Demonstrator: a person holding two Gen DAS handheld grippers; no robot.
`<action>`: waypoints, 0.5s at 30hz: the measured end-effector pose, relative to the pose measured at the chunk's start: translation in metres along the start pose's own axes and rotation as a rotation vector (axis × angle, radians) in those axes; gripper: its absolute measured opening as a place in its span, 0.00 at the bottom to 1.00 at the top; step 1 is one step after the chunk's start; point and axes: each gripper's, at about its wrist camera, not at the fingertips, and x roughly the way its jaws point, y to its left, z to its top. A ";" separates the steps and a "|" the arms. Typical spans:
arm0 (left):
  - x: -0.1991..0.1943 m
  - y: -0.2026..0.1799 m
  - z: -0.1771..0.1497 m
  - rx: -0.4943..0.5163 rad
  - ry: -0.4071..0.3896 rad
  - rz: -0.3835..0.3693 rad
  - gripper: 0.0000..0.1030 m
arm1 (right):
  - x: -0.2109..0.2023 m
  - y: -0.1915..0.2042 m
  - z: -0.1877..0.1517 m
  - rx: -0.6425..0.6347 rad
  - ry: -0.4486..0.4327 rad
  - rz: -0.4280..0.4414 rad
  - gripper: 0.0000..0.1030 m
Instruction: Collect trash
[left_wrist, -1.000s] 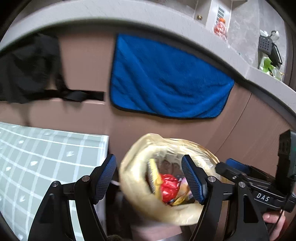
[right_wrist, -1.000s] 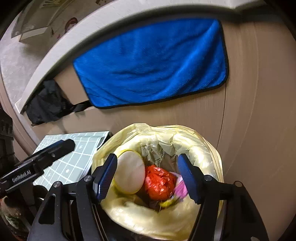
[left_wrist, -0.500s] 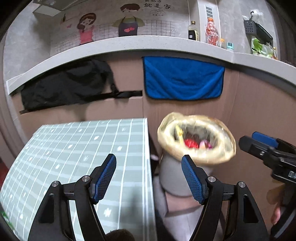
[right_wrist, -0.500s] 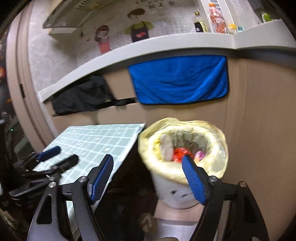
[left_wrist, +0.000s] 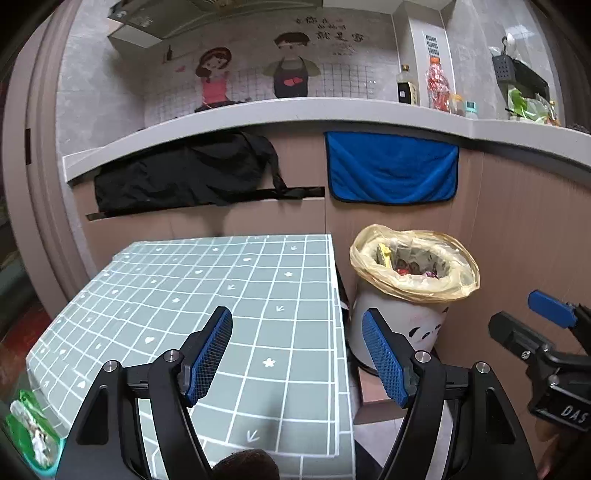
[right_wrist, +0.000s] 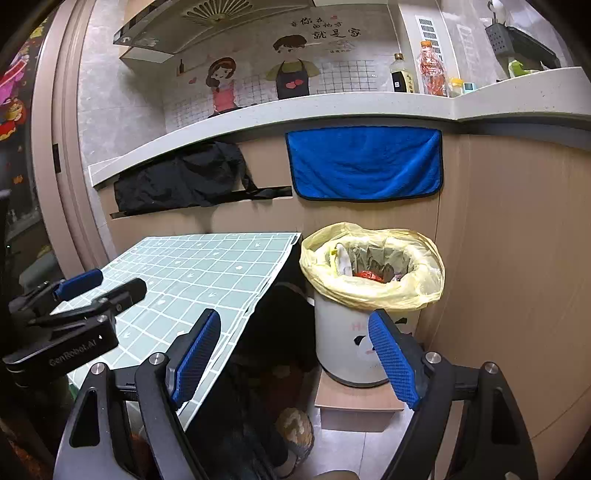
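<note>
A white bin (left_wrist: 413, 328) with a panda face and a yellow liner bag (right_wrist: 373, 291) stands on the floor to the right of the table. Red, yellow and pale wrappers (right_wrist: 364, 274) lie inside it. My left gripper (left_wrist: 295, 317) hangs open over the table's near right part, with nothing between its fingers. My right gripper (right_wrist: 294, 315) is open too, empty, short of the bin and above the floor gap. Each gripper shows in the other's view: the right gripper (left_wrist: 517, 314) beside the bin, the left gripper (right_wrist: 122, 282) over the table. A green wrapper (left_wrist: 29, 435) lies at the lower left edge.
The table (left_wrist: 221, 288) has a green grid cloth. Behind it a grey counter (left_wrist: 332, 110) carries bottles (left_wrist: 436, 88). A blue towel (left_wrist: 391, 170) and a black bag (left_wrist: 184, 177) hang from the cabinet front. The bin rests on a wooden block (right_wrist: 358, 400). A slipper (right_wrist: 295, 428) lies on the floor.
Both grippers have drawn back from the bin, which shrank from filling the space between the fingers to standing well ahead. The table has come into view. The right jaws stand slightly wider.
</note>
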 end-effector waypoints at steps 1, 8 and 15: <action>-0.004 0.001 -0.001 -0.002 -0.008 0.007 0.71 | -0.002 0.002 -0.001 0.000 -0.001 0.004 0.78; -0.019 0.013 -0.003 -0.041 -0.025 0.031 0.71 | -0.009 0.015 -0.002 -0.023 -0.020 0.009 0.78; -0.028 0.015 -0.002 -0.049 -0.054 0.031 0.71 | -0.013 0.017 -0.002 -0.030 -0.023 0.009 0.78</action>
